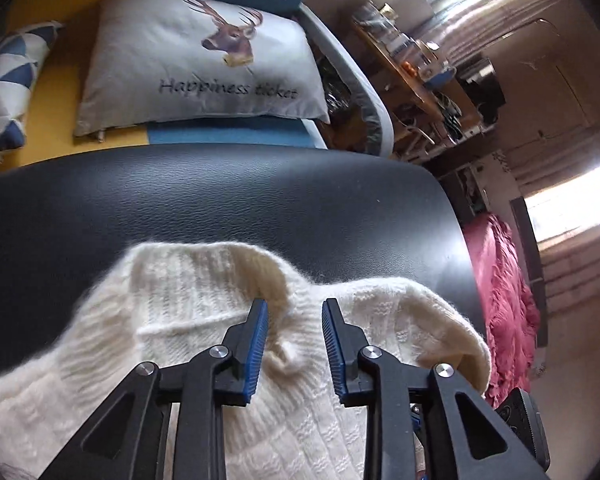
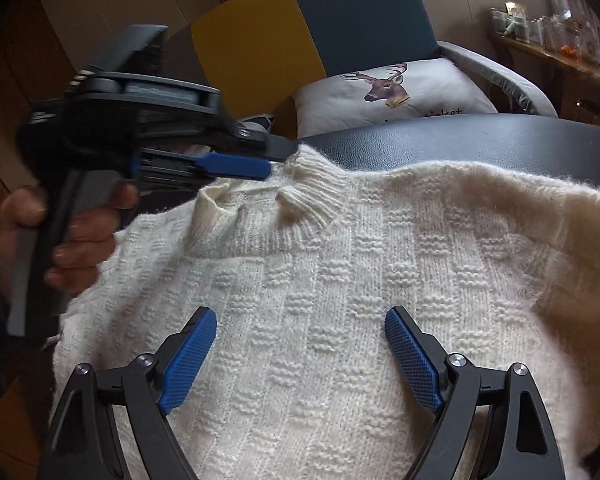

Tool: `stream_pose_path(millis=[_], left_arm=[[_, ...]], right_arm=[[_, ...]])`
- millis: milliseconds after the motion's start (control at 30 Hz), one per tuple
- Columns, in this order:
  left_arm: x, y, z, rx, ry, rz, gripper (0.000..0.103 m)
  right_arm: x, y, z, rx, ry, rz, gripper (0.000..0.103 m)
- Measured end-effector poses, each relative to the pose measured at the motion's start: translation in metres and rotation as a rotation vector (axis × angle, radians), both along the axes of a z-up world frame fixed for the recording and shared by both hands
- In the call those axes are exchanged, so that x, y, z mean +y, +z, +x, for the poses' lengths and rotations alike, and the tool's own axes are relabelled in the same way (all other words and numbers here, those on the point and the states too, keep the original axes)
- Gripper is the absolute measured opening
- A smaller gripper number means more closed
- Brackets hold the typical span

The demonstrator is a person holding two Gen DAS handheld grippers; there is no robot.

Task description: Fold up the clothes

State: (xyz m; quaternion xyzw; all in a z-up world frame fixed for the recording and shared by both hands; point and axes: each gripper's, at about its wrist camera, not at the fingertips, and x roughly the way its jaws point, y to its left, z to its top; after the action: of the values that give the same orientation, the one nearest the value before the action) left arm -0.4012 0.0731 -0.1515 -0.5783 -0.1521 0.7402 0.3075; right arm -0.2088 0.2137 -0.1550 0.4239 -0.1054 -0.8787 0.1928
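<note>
**Cream sweater spread on black surface, both grippers parted above it**

A cream knitted sweater [image 2: 340, 280] lies spread over a black leather-like surface [image 1: 220, 200], its ribbed collar [image 2: 312, 188] towards the far edge. The left gripper [image 1: 295, 312] sits at the neckline with its blue pads [image 1: 258, 344] parted and nothing pinched between them; the collar's rolled rim lies just beside the left pad, and the knit fills the gap below. In the right wrist view this same gripper [image 2: 274, 160] comes in from the left, held by a hand [image 2: 76, 236], with its fingertips at the collar.

The right gripper [image 2: 300, 328] hovers over the sweater's chest, jaws spread wide, the basket-weave knit lying between and beneath the pads without being gripped.

Beyond the black surface stands a yellow and teal chair [image 2: 308, 28] bearing a deer-print cushion [image 1: 204, 60]. A red cloth [image 1: 504, 304] hangs off to the right.
</note>
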Motion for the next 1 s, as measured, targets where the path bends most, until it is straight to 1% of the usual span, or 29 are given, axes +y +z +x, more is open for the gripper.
stream_pose_path(millis=[67, 100, 133, 167, 200, 233, 267, 333, 400, 500, 633, 667, 700, 733, 833, 867, 933, 1000], left_arm=[[0.004, -0.005, -0.002, -0.020, -0.019, 0.012, 0.028], [0.005, -0.007, -0.002, -0.033, -0.028, 0.024, 0.025], [0.007, -0.008, -0.002, -0.040, -0.039, 0.043, 0.025], [0.009, -0.003, 0.001, -0.031, -0.056, 0.083, 0.015], [0.013, 0.003, 0.004, -0.011, -0.076, 0.120, 0.006], [0.017, 0.013, 0.009, 0.048, -0.097, 0.142, 0.005], [0.020, 0.023, 0.012, 0.114, -0.100, 0.142, 0.003], [0.024, 0.024, 0.006, 0.163, -0.075, 0.104, 0.002], [0.029, 0.004, -0.008, 0.135, -0.043, 0.001, 0.002], [0.036, -0.011, -0.013, 0.140, -0.052, -0.059, 0.002], [0.037, -0.010, -0.012, 0.133, -0.030, -0.073, 0.004], [0.033, -0.007, -0.012, 0.106, -0.014, -0.060, 0.006], [0.029, -0.004, -0.011, 0.079, 0.002, -0.046, 0.015], [0.023, 0.000, -0.010, 0.062, 0.022, -0.033, 0.018], [-0.015, 0.024, 0.005, 0.103, 0.119, 0.009, 0.019], [-0.027, 0.029, 0.013, 0.116, 0.131, 0.018, 0.019], [-0.054, 0.038, 0.039, 0.163, 0.171, 0.003, 0.019], [-0.075, 0.036, 0.068, 0.210, 0.180, -0.025, 0.019]], right_arm=[[0.000, -0.001, 0.001, 0.002, 0.006, -0.011, 0.091], [0.000, -0.001, 0.001, 0.003, 0.010, -0.013, 0.092], [-0.001, -0.001, 0.001, 0.004, 0.014, -0.015, 0.093], [-0.001, -0.001, 0.002, 0.004, 0.018, -0.020, 0.094], [0.000, -0.001, 0.002, 0.005, 0.018, -0.026, 0.094], [0.001, -0.001, 0.002, 0.006, 0.019, -0.032, 0.094], [0.002, -0.002, 0.002, 0.007, 0.018, -0.041, 0.095], [0.004, -0.002, 0.003, 0.008, 0.017, -0.056, 0.094], [0.005, -0.003, 0.003, 0.009, 0.015, -0.070, 0.095], [0.005, -0.004, 0.003, 0.010, 0.015, -0.071, 0.095], [0.002, -0.004, 0.003, 0.009, 0.016, -0.049, 0.095], [0.001, -0.004, 0.003, 0.009, 0.016, -0.044, 0.095], [0.001, -0.004, 0.003, 0.009, 0.016, -0.042, 0.095], [0.001, -0.004, 0.003, 0.009, 0.016, -0.044, 0.095], [0.004, -0.004, 0.003, 0.007, 0.017, -0.065, 0.095], [0.006, -0.004, 0.002, 0.006, 0.016, -0.083, 0.096], [0.013, -0.005, 0.001, -0.001, 0.015, -0.135, 0.096], [0.018, -0.001, -0.006, -0.015, 0.019, -0.207, 0.095]])
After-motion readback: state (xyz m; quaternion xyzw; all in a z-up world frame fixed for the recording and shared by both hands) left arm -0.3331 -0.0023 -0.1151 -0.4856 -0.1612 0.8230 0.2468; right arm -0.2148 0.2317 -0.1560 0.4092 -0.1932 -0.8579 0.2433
